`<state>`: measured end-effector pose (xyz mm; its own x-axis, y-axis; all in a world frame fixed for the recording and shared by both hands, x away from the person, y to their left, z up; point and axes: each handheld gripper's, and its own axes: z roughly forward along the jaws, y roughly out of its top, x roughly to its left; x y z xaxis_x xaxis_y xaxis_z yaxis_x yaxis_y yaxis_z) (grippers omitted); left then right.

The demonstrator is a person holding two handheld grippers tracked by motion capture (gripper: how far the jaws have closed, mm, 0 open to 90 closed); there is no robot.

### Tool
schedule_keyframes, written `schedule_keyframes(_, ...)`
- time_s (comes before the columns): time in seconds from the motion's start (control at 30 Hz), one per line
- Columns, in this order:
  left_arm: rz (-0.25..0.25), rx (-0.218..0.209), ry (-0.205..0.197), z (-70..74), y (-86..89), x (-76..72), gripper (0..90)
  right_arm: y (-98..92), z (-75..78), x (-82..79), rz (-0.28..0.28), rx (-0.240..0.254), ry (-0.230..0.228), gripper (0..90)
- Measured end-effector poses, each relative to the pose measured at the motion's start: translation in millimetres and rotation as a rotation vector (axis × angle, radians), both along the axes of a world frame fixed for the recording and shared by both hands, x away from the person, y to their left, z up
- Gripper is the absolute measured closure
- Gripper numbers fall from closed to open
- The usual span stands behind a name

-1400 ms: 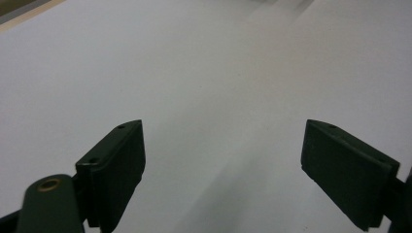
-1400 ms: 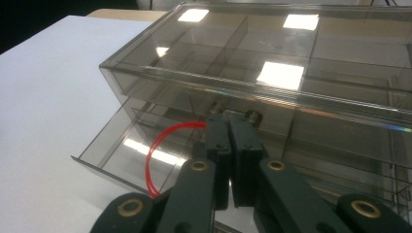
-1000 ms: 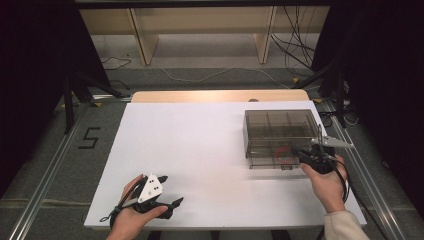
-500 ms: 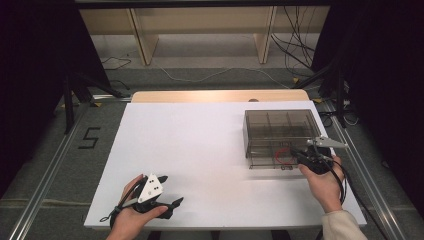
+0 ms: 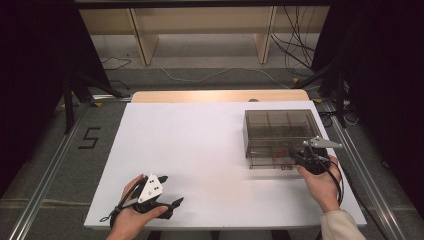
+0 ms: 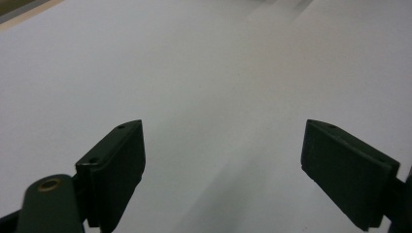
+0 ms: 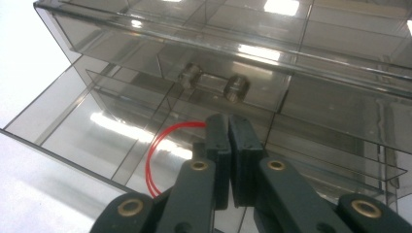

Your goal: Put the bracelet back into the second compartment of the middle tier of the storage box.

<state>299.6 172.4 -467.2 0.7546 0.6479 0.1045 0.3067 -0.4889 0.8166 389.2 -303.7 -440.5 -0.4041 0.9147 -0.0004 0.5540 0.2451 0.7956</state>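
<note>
White tabletop (image 5: 200, 150), dark room around it, wooden shelving behind. Smoked clear plastic organizer box (image 5: 280, 131) sits at the right side of the table, one low drawer (image 5: 270, 161) pulled out toward the person.

Right gripper (image 5: 300, 159) is at that open drawer, jaws pressed together on the end of a red wire loop (image 7: 165, 145). Loop curls down into the drawer compartment, so my read is it's being set in or lifted out; can't say which. Left gripper (image 5: 170, 192) is parked near the front left edge, jaws wide apart with nothing between them, well clear of the box. Looks like it's just idle.

Right gripper view resolves the pinch, plus two knobs (image 7: 214, 81) on the drawer above. High view gives layout, with the wire a mere red fleck. Left gripper view: bare table past the open jaws.
</note>
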Motion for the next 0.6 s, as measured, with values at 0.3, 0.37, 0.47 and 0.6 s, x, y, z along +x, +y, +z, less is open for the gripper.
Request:
schedule_keyframes(0.3, 0.0, -0.001, 0.0, 0.0, 0.0, -0.1, 15.9, 2.4, -3.3, 1.7, 0.008, -0.019, 0.015, 88.3)
schedule_keyframes(0.37, 0.0, -0.001, 0.0, 0.1, -0.1, -0.1, 15.9, 2.4, -3.9, 2.2, 0.005, -0.021, 0.017, 88.2)
schedule_keyframes(0.47, 0.0, -0.001, 0.0, -0.1, -0.1, -0.1, 15.9, 2.0, -4.8, 2.7, 0.005, -0.027, 0.021, 88.2)
schedule_keyframes(0.6, 0.0, -0.001, 0.0, -0.1, -0.1, -0.1, 15.9, 2.0, -5.6, 3.1, 0.009, -0.027, 0.031, 87.2)
